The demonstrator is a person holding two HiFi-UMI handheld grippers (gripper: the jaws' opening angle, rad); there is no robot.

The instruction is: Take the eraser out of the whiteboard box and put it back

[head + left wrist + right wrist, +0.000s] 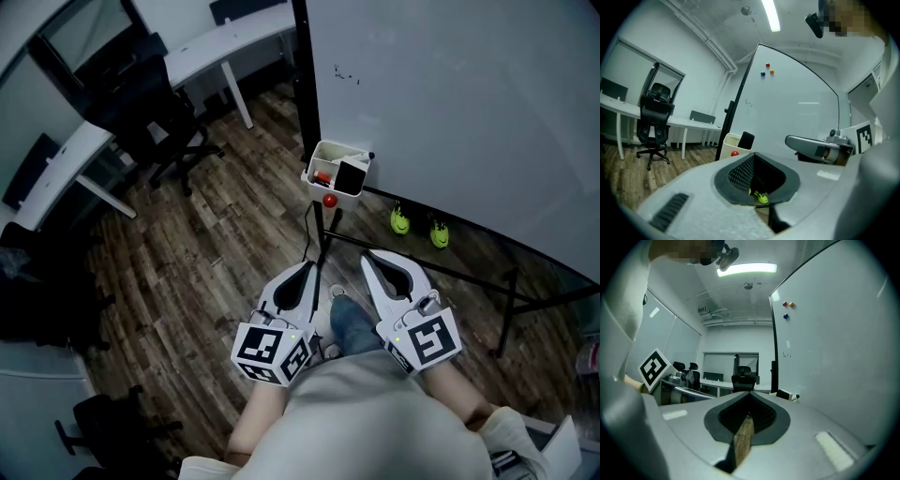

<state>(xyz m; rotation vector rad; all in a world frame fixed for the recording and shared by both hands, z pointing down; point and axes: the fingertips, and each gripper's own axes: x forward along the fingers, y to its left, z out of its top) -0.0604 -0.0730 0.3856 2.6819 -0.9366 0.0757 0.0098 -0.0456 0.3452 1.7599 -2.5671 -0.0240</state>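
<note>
The white whiteboard box (pixel 326 157) hangs at the lower left corner of the whiteboard (pixel 450 94). A black eraser (pixel 352 175) stands upright in it beside some red items; a red ball (pixel 329 200) sits just under it. Both grippers are held side by side well short of the box, pointing toward it. My left gripper (pixel 312 268) has its jaws together with nothing between them. My right gripper (pixel 369 257) is likewise shut and empty. The box (pixel 731 140) and eraser (pixel 746 140) show beyond the left gripper (pixel 753 154). From the right gripper (pixel 751 392) the box (pixel 785 395) appears small and far.
A black office chair (pixel 159 112) and white desks (pixel 216 42) stand to the left on the wood floor. The whiteboard's black stand bar (pixel 450 272) runs across the floor ahead, with two bright green things (pixel 400 222) beside it. The person's body fills the bottom of the head view.
</note>
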